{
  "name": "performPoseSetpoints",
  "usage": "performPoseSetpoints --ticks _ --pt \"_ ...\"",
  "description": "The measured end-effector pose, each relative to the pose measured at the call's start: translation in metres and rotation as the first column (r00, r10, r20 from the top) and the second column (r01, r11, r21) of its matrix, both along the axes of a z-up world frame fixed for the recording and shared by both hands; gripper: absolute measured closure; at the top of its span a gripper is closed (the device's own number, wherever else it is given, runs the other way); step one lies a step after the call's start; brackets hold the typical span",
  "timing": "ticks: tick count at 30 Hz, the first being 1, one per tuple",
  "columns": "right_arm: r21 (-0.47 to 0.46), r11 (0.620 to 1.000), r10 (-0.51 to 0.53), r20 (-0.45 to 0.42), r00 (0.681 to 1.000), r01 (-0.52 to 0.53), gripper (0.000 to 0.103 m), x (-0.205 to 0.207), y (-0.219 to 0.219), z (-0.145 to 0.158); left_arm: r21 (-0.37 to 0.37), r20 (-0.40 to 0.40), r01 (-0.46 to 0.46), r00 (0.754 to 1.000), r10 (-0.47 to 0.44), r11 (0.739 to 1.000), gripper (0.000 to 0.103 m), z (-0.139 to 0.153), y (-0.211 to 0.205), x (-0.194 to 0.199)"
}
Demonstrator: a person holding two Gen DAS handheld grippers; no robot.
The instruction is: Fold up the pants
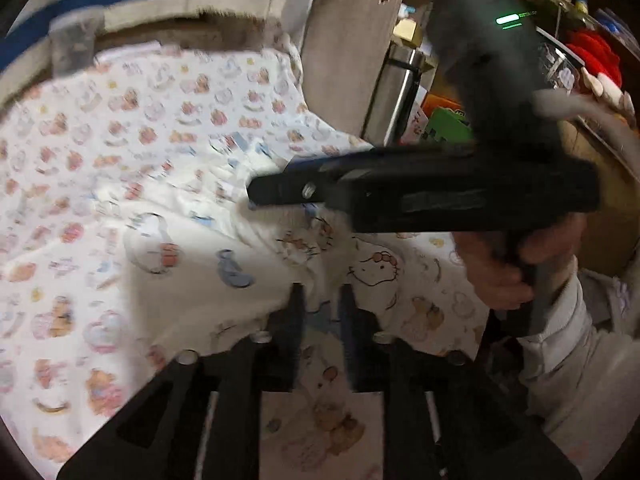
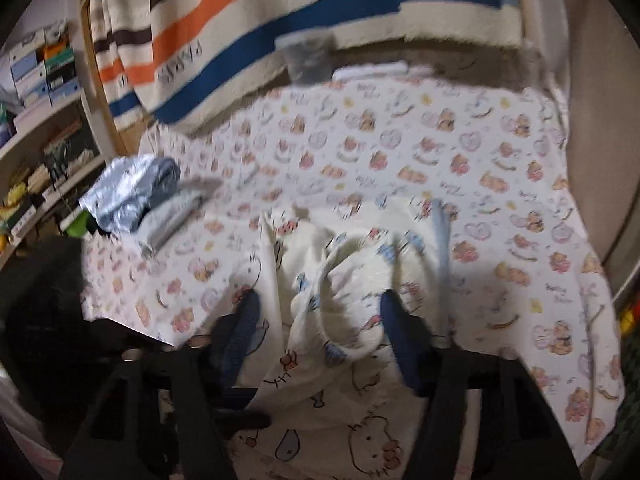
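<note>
Cream pants [image 1: 224, 280] with a cartoon cat print lie crumpled on a sheet [image 1: 100, 140] printed with bears and hearts. My left gripper [image 1: 322, 304] hangs low over their near part. Its fingers stand a narrow gap apart, cloth shows in the gap, and no pad visibly presses on it. In the right wrist view the pants' bunched waistband [image 2: 344, 280] sits between the spread fingers of my right gripper [image 2: 320, 312], which is open. From the left wrist view, the right gripper [image 1: 260, 194] reaches in from the right, held by a hand [image 1: 504, 264].
A striped blanket [image 2: 240, 32] hangs behind the sheet [image 2: 400, 140]. A pile of folded clothes [image 2: 136, 196] lies at the sheet's left edge. Shelves with boxes [image 2: 36, 120] stand to the left. Cluttered shelves [image 1: 580, 60] and a metal post [image 1: 396, 92] are on the right.
</note>
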State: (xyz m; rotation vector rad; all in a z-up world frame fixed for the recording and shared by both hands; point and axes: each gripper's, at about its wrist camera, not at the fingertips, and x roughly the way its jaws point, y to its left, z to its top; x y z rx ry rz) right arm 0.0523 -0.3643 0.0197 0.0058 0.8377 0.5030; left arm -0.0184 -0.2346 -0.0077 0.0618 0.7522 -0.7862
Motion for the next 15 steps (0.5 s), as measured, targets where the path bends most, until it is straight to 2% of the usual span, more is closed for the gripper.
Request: performPoseSetpoints --ticks 1,5,6,7,9,10,12,15 --pt "0.004 1.000 0.014 -0.008 1.000 -0.014 0.070 0.002 0.001 -0.003 0.009 0.025 -0.015 1.000 0.015 1.000 0.074 0.002 0.004 -0.005" --pt "-0.040 0.999 0.003 -0.001 1.000 -0.003 0.074 0.019 0.012 -0.018 0.015 0.049 -0.085 0.995 0.084 0.996 0.068 0.006 0.022 -0.005" --pt "-0.049 0.999 0.008 -0.012 1.000 -0.008 0.079 0.023 0.015 -0.022 0.025 0.044 -0.098 0.994 0.097 0.995 0.065 0.004 0.024 -0.003" --pt "-0.058 0.998 0.011 -0.033 0.999 -0.013 0.092 0.027 0.016 -0.026 0.039 0.035 -0.113 0.993 0.111 0.993 0.064 0.001 0.026 -0.001" --pt "-0.059 0.998 -0.006 -0.046 0.999 0.003 0.099 0.027 0.012 -0.030 0.070 -0.009 -0.134 0.991 0.135 0.988 0.059 -0.008 0.029 0.006" --pt "-0.032 0.999 -0.041 -0.016 0.999 0.040 0.099 0.022 0.001 -0.024 0.083 -0.041 -0.135 0.990 0.138 0.987 0.058 -0.014 0.030 0.010" --pt "-0.020 0.997 -0.070 0.027 0.997 0.071 0.099 0.008 -0.018 -0.010 0.060 -0.096 -0.141 0.985 0.146 0.988 0.058 -0.024 0.036 0.014" --pt "-0.004 0.995 -0.097 0.058 0.994 0.097 0.099 -0.013 -0.036 0.007 0.041 -0.102 -0.128 0.986 0.131 0.991 0.057 -0.029 0.039 0.014"
